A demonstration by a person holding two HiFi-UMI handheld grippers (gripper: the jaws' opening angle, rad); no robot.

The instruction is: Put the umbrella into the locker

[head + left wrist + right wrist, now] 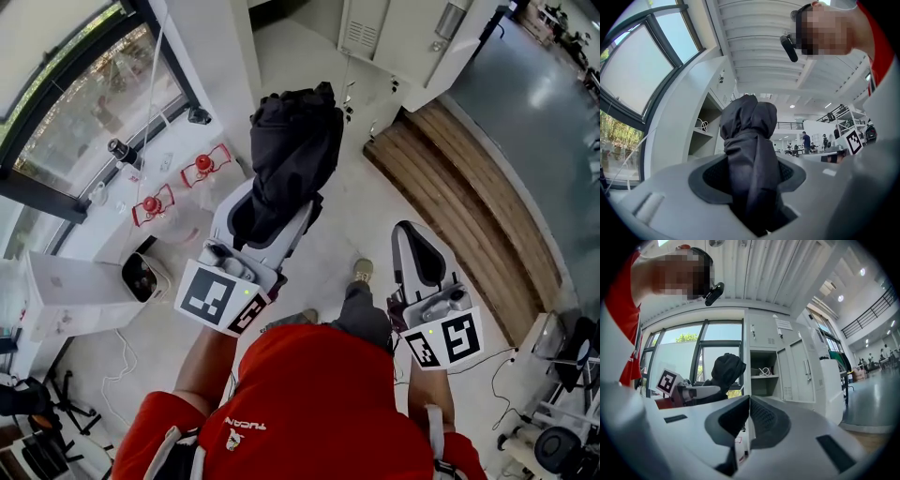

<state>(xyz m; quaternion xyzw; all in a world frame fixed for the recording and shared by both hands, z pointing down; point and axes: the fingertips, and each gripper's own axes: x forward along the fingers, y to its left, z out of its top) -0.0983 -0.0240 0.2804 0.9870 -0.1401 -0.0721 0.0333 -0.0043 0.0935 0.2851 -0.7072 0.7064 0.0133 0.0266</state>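
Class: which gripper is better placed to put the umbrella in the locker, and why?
Left: the left gripper is shut on the black umbrella, while the right gripper is shut and empty, facing the open locker.

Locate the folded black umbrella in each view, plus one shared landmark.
Head view: umbrella upper centre, in the left gripper jaws.
Left gripper view: umbrella dead centre, clamped between the jaws.
Right gripper view: umbrella left of centre, beside the open locker.
Shared landmark: dark-framed window, on the left side of all three.
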